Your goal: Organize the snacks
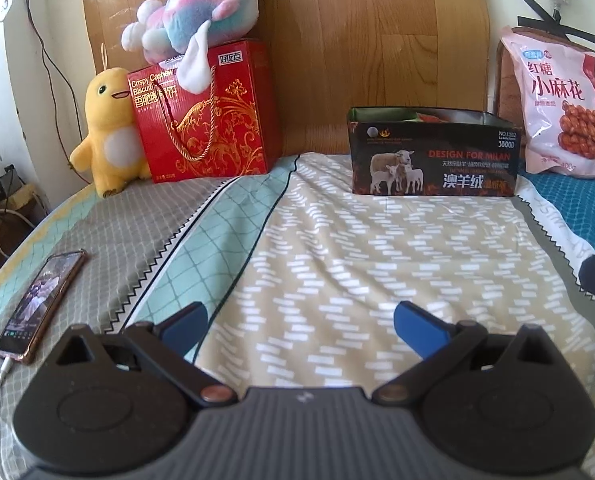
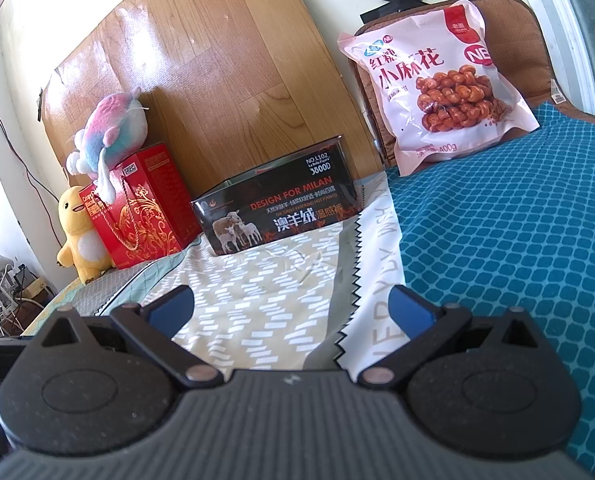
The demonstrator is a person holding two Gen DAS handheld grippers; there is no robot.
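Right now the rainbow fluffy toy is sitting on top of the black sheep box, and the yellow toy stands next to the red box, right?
Not quite. The rainbow fluffy toy sits on the red box, not the black sheep box, as the left wrist view shows. The yellow toy does stand beside the red box.

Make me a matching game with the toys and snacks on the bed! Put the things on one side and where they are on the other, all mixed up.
Things:
1. pastel plush toy
2. yellow plush toy
3. pink snack bag
4. phone

Places:
A. lying flat on the bedsheet, with a cable plugged in
B. leaning upright at the head of the bed, on the blue cover
C. standing beside the red gift box
D. sitting on top of the red gift box

Pairs: 1-D, 2-C, 3-B, 4-A
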